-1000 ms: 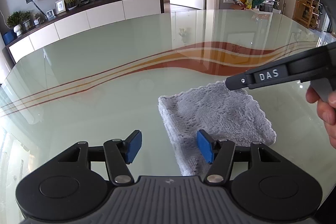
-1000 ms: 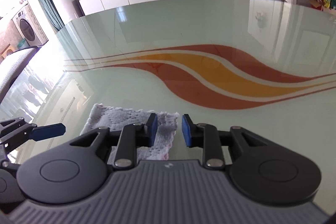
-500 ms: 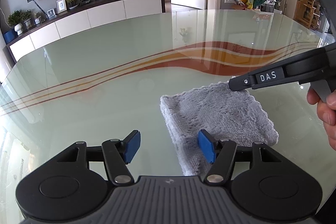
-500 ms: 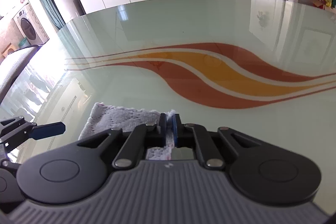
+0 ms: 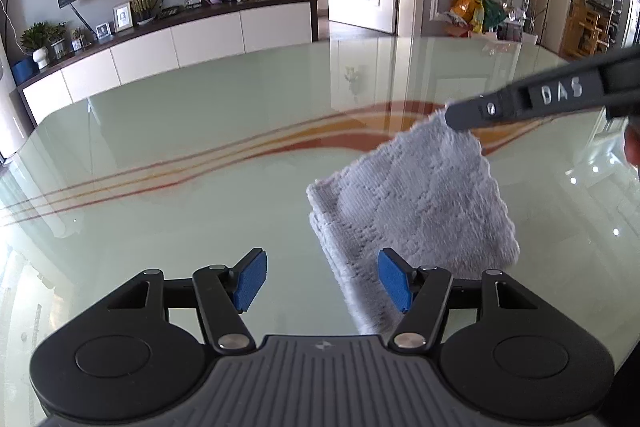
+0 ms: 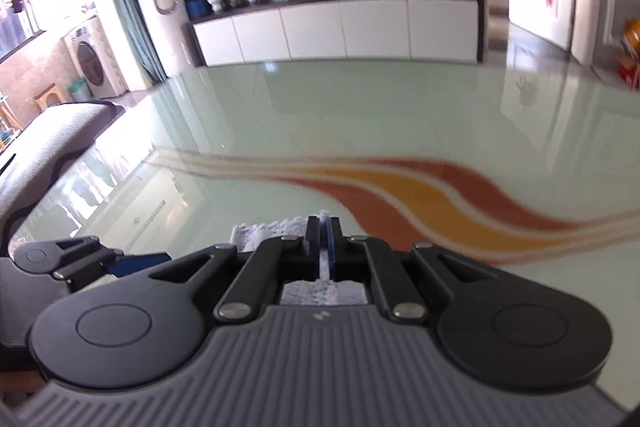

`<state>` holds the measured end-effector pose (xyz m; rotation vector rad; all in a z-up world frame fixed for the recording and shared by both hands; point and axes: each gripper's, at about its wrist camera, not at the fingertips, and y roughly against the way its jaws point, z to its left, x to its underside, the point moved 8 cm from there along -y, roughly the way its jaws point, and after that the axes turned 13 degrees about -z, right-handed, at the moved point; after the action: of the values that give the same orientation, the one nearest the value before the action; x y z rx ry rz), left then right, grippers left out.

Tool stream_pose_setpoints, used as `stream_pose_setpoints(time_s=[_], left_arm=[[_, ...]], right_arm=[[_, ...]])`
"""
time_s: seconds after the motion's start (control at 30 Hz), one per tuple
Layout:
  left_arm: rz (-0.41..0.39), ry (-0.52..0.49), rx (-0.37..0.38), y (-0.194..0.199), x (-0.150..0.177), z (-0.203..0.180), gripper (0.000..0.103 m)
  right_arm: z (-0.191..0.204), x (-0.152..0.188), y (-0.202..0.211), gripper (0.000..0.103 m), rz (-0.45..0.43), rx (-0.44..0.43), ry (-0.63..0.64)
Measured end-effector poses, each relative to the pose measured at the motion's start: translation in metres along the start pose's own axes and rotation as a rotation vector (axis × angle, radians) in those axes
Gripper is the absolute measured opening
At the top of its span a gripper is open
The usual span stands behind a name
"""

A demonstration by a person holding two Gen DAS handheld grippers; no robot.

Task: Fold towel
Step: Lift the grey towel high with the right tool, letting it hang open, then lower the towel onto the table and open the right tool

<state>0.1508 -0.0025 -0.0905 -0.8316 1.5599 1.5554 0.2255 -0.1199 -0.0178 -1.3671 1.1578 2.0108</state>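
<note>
Left gripper: its two blue pads stand spread wide apart, with only bare table showing in the gap between them; nothing is pinched. In the right wrist view it shows at the far left as a black linkage with one blue pad.

Table: a pale green glass top with red and orange wavy stripes, lying under both grippers and reflecting the room.

Towel: a grey, knitted-looking cloth, already doubled over. Its near edge lies on the table just behind and beyond the left gripper's right pad, which partly covers it. Its far corner is raised off the glass, so the upper layer slopes up to the right gripper's tips. From the right wrist view only a strip of it shows, peeking out to the left of the closed fingers and below them.

Right gripper: the fingers are pressed together, pinching the towel's corner between the blue pads. In the left wrist view it enters from the right edge as a dark bar marked DAS, its tip at the lifted corner.

Hand: a sliver of it shows at the right edge, below the right gripper's bar.
</note>
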Motion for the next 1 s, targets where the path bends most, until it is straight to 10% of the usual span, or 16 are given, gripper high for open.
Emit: stream_pose_setpoints(time_s=[0.4, 0.73, 0.83, 1.0], left_arm=[[-0.06, 0.047, -0.043, 0.028, -0.017, 0.019, 0.071], [-0.035, 0.047, -0.047, 0.028, -0.004, 0.019, 0.071], [-0.029, 0.053, -0.052, 0.028, -0.001, 0.023, 0.072], [-0.022, 0.054, -0.06, 0.028, 0.002, 0.03, 0.072]], right_arm=[[0.032, -0.142, 0.07, 0.003, -0.33, -0.055, 0.155], [0.001, -0.044, 0.006, 0.006, -0.026, -0.016, 0.165], [-0.02, -0.006, -0.024, 0.034, 0.077, 0.034, 0.165], [-0.056, 0.02, -0.062, 0.046, 0.176, 0.059, 0.121]])
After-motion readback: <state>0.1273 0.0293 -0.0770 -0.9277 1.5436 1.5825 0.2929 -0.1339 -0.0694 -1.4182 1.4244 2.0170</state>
